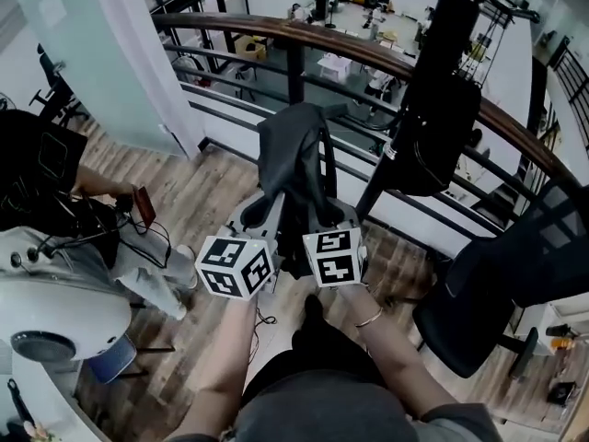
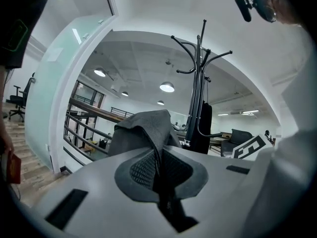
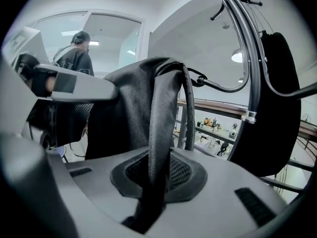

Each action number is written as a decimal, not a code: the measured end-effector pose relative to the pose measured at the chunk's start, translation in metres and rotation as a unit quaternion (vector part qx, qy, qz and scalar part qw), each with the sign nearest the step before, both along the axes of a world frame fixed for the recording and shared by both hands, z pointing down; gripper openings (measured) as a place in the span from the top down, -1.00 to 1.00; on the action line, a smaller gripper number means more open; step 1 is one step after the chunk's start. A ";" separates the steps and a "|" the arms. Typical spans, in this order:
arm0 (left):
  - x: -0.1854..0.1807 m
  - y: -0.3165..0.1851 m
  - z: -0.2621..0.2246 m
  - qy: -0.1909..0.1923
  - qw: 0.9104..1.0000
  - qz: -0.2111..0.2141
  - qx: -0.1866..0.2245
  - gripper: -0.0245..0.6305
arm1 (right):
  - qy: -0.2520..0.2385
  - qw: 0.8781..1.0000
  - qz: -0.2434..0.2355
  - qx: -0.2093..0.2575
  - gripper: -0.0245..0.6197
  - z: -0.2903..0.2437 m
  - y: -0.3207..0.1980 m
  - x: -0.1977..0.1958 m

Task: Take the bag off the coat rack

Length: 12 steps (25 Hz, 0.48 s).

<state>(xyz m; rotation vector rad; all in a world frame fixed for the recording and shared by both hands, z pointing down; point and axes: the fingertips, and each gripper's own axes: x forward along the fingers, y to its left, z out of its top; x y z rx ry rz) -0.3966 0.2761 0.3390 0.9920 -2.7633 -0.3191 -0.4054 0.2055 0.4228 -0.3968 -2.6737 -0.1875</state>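
Observation:
A dark grey fabric bag (image 1: 293, 159) hangs between my two grippers, just left of the black coat rack (image 1: 440, 53). My left gripper (image 1: 265, 215) is shut on a fold of the bag (image 2: 148, 128), which is pinched between its pads (image 2: 141, 170). The right gripper (image 1: 328, 215) is shut on the bag's strap (image 3: 161, 118), which runs down into its jaws. The strap loop lies close to a curved hook (image 3: 223, 87) of the rack; I cannot tell whether they touch. A black garment (image 1: 434, 132) hangs on the rack.
A wood-topped black railing (image 1: 276, 33) runs behind the bag, with a lower floor beyond it. A black office chair (image 1: 502, 302) stands at the right. At the left sit a person (image 1: 41, 178) and a white machine (image 1: 51, 307). The floor is wooden.

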 end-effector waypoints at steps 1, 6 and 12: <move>-0.001 0.002 -0.001 0.000 1.000 -0.003 0.002 0.82 | -0.002 1.000 -0.003 0.001 0.78 -0.002 0.001 -0.001; 0.003 0.014 -0.005 0.000 1.000 -0.018 0.010 0.82 | -0.013 1.000 -0.017 0.015 0.78 -0.010 0.010 -0.001; 0.024 0.022 -0.009 -0.002 1.000 -0.028 0.011 0.82 | -0.020 0.999 -0.030 0.016 0.78 -0.013 0.019 0.016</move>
